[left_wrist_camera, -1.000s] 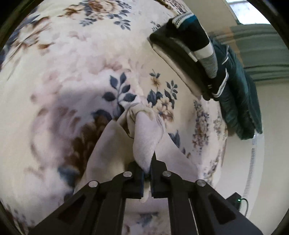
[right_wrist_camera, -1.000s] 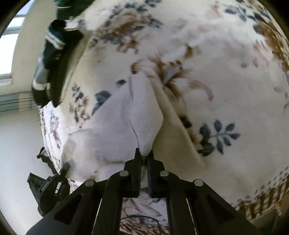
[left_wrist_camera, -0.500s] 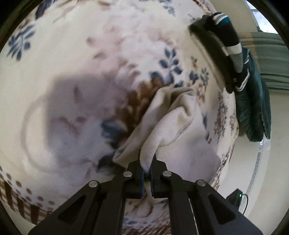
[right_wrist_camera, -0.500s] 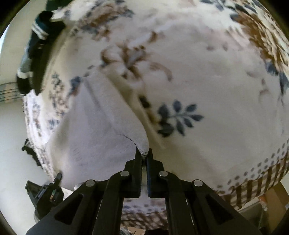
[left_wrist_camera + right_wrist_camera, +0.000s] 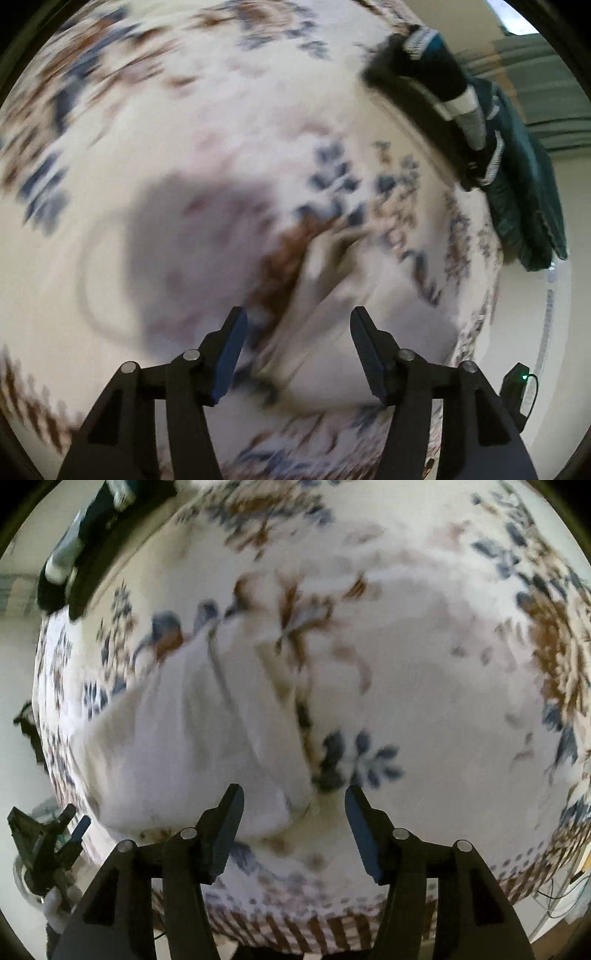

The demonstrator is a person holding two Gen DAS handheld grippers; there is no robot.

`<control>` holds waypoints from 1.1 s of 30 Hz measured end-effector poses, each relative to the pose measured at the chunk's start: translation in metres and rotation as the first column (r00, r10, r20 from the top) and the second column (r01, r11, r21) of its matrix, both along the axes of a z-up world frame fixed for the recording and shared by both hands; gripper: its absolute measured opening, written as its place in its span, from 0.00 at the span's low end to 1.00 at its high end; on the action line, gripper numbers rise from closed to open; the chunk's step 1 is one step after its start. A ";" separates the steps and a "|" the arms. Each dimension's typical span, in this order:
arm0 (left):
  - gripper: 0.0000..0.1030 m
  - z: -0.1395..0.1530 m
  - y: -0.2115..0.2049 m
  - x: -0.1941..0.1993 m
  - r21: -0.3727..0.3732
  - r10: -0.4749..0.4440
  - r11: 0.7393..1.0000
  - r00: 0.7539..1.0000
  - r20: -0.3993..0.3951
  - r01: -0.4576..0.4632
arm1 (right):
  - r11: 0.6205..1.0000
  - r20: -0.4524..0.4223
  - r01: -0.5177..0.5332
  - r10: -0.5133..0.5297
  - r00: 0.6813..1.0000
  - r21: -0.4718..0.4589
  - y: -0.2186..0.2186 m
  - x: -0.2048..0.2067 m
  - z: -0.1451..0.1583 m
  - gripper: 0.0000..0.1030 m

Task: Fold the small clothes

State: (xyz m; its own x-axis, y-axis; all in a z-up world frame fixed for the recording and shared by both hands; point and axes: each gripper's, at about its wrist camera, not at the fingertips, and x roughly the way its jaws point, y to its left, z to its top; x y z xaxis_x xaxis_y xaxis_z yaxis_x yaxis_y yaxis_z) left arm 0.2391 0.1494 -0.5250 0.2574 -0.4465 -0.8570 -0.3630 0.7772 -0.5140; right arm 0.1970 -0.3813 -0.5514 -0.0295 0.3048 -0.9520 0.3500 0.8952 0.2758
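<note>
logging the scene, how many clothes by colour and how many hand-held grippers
white garment: 1
dark clothes pile, teal, black and striped pieces too overlapped to separate: 1
left hand-held gripper: 1
right hand-held gripper: 1
total: 4

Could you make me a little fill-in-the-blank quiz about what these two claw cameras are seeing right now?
1. Both the left gripper and the right gripper have their fingers ____.
2. The white garment lies on a bedspread printed with blue and brown ____.
3. Neither gripper is ____ the garment.
4. The dark clothes are piled at the bedspread's ____.

Missing words: open; flowers; holding; edge
</note>
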 end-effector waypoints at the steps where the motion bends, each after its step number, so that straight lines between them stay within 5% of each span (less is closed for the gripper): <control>1: 0.54 -0.002 -0.008 0.015 -0.003 -0.030 1.000 1.000 0.008 0.030 | 1.000 0.025 0.016 -0.016 1.000 0.008 -0.004 0.006 0.003 0.57; 6: 0.50 -0.021 -0.047 0.065 0.024 -0.144 0.989 0.989 0.023 0.143 | 0.988 0.117 0.106 -0.119 0.986 0.109 -0.021 0.047 -0.002 0.57; 7: 0.27 -0.027 -0.052 0.070 0.041 -0.161 0.986 0.987 0.018 0.161 | 0.984 0.120 0.122 -0.138 0.983 0.132 -0.021 0.055 -0.006 0.57; 9: 0.11 -0.035 -0.059 0.076 0.053 -0.182 0.982 0.983 0.015 0.181 | 0.972 0.113 0.146 -0.169 0.979 0.184 -0.019 0.068 -0.018 0.57; 11: 0.10 -0.036 -0.057 0.078 0.054 -0.171 0.984 0.985 0.035 0.169 | 0.961 0.114 0.149 -0.179 0.977 0.231 -0.013 0.075 -0.026 0.40; 12: 0.09 -0.039 -0.051 0.078 0.030 -0.146 0.989 0.989 0.038 0.145 | 0.961 0.122 0.143 -0.175 0.977 0.236 -0.007 0.079 -0.030 0.19; 19: 0.08 -0.058 -0.033 0.077 0.006 -0.100 0.995 0.995 0.017 0.100 | 0.929 0.093 0.288 -0.316 0.944 0.230 -0.026 0.074 -0.067 0.10; 24: 0.08 -0.066 -0.025 0.076 -0.052 -0.046 0.998 0.999 -0.002 0.046 | 0.951 0.094 0.251 -0.271 0.958 0.182 -0.016 0.084 -0.075 0.10; 27: 0.15 -0.054 -0.015 0.073 -0.166 -0.021 0.986 1.000 0.010 0.022 | 0.961 0.073 0.216 -0.232 0.970 0.173 -0.012 0.093 -0.074 0.16; 29: 0.28 -0.041 -0.006 0.068 -0.196 -0.014 0.980 0.999 0.031 0.020 | 0.956 0.061 0.203 -0.220 0.974 0.212 -0.014 0.095 -0.069 0.30; 31: 0.57 -0.032 0.002 0.059 -0.180 -0.024 0.983 0.998 0.060 0.035 | 0.946 0.053 0.183 -0.204 0.978 0.268 -0.019 0.093 -0.063 0.62; 33: 0.62 -0.036 0.006 0.050 -0.182 -0.040 0.982 0.998 0.052 0.049 | 0.938 0.064 0.158 -0.186 0.981 0.308 -0.025 0.086 -0.060 0.70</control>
State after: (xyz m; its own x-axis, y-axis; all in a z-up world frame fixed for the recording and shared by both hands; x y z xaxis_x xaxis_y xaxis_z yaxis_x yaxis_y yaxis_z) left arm 0.2886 0.1558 -0.5613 0.2729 -0.6063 -0.7470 -0.3017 0.6833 -0.6649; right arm 0.2831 -0.4066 -0.6114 0.1304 0.5693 -0.8117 0.4523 0.6944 0.5597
